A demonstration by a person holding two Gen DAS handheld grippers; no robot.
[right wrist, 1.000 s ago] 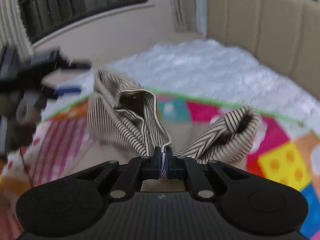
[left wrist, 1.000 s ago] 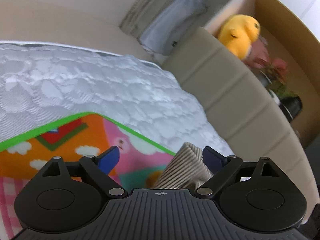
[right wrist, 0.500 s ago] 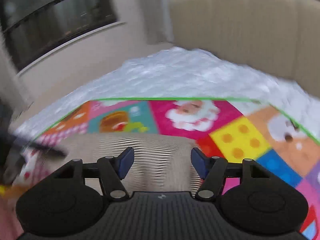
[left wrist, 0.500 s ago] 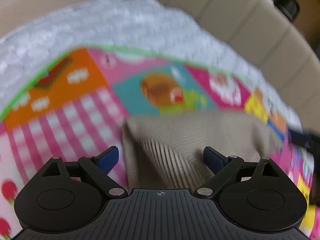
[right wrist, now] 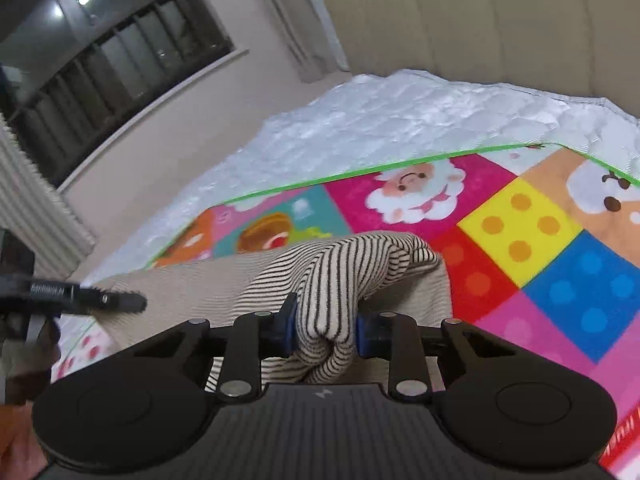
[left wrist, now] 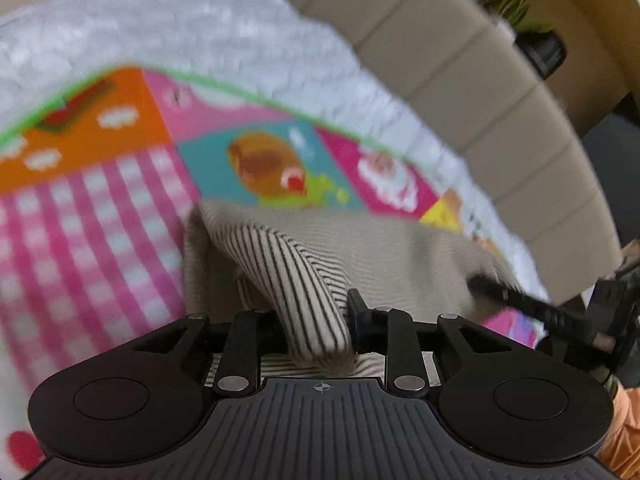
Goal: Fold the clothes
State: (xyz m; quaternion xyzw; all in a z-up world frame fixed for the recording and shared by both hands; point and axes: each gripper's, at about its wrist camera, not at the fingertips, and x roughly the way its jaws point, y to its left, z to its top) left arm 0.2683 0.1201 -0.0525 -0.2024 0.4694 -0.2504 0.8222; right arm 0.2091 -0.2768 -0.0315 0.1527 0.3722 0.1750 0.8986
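Left wrist view: the left tongs (left wrist: 316,326) are closing on a bunched fold of the striped garment (left wrist: 288,276), which fills the gap between the fingers; the cloth is pinched there and rises in a ridge up and away from the tongs. The rest of the garment lies flat, beige side up, on the bright mat (left wrist: 100,208), just below the mat's teal panel with a burger picture. The mat, edged in green, lies on the white quilt (left wrist: 200,40) of the bed. Beyond the quilt runs the beige padded headboard (left wrist: 460,92), and above it a dark pot (left wrist: 542,54) with green leaves. At the right edge, blurred, the right tongs (left wrist: 492,290) reach onto the far side of the garment.

Right wrist view: the right tongs (right wrist: 324,330) are closing on another gathered fold of the garment (right wrist: 344,272); the blue pads (right wrist: 289,330) press it from both sides, and the stripes bulge up between them into a hump. The flat beige part spreads to the left over the mat (right wrist: 520,216), whose yellow, blue and pink squares lie to the right. At the left edge the left tongs (right wrist: 120,301) rest their tip on the garment's far side. Behind are the quilt (right wrist: 400,120), the headboard (right wrist: 480,20), a curtain (right wrist: 296,20) and a dark window (right wrist: 100,48).
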